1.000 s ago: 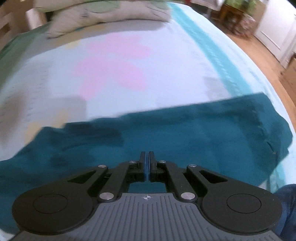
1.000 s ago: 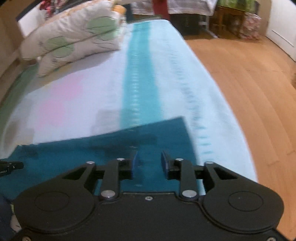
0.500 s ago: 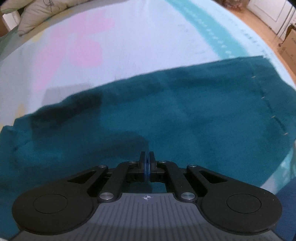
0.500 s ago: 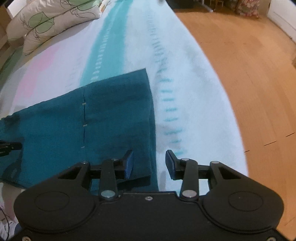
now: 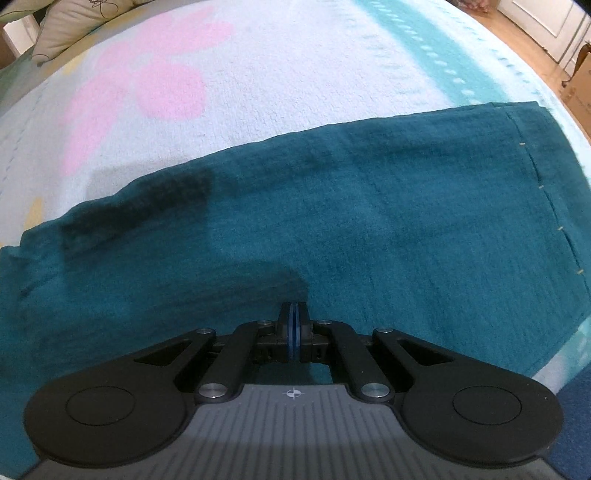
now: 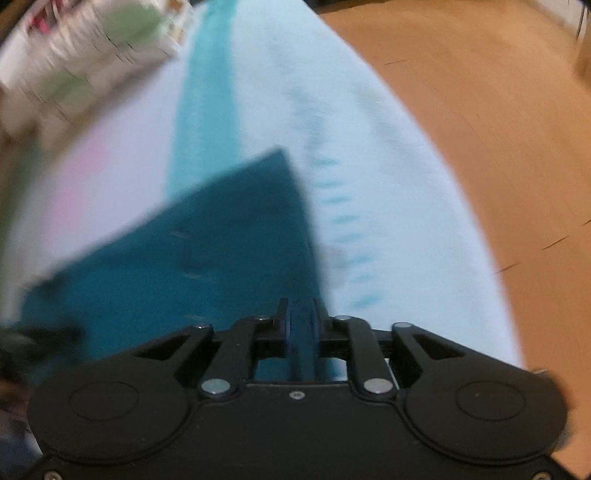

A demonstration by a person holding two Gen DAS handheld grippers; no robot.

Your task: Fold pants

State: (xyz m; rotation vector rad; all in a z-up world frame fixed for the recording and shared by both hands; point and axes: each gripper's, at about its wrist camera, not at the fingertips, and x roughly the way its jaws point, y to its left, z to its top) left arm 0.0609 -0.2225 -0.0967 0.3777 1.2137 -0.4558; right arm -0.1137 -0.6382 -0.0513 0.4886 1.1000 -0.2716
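Observation:
The teal pants (image 5: pixel 332 221) lie flat across the pale bedspread (image 5: pixel 258 92), with the stitched hem (image 5: pixel 546 192) at the right. My left gripper (image 5: pixel 293 308) is shut just above the cloth near its front edge; I see no fabric between the pads. In the blurred right wrist view the pants (image 6: pixel 207 243) run left from a corner near the bed's edge. My right gripper (image 6: pixel 300 306) is shut on the pants' right hem edge.
A pillow (image 5: pixel 66 22) lies at the far left of the bed; pillows (image 6: pixel 85 62) also show blurred in the right wrist view. The wooden floor (image 6: pixel 498 129) is beyond the bed's right edge. The left gripper (image 6: pixel 33 338) shows at the left.
The right gripper, open half a second ago, has closed on the pants' right edge and is moving. The left gripper stayed shut and came lower over the cloth.

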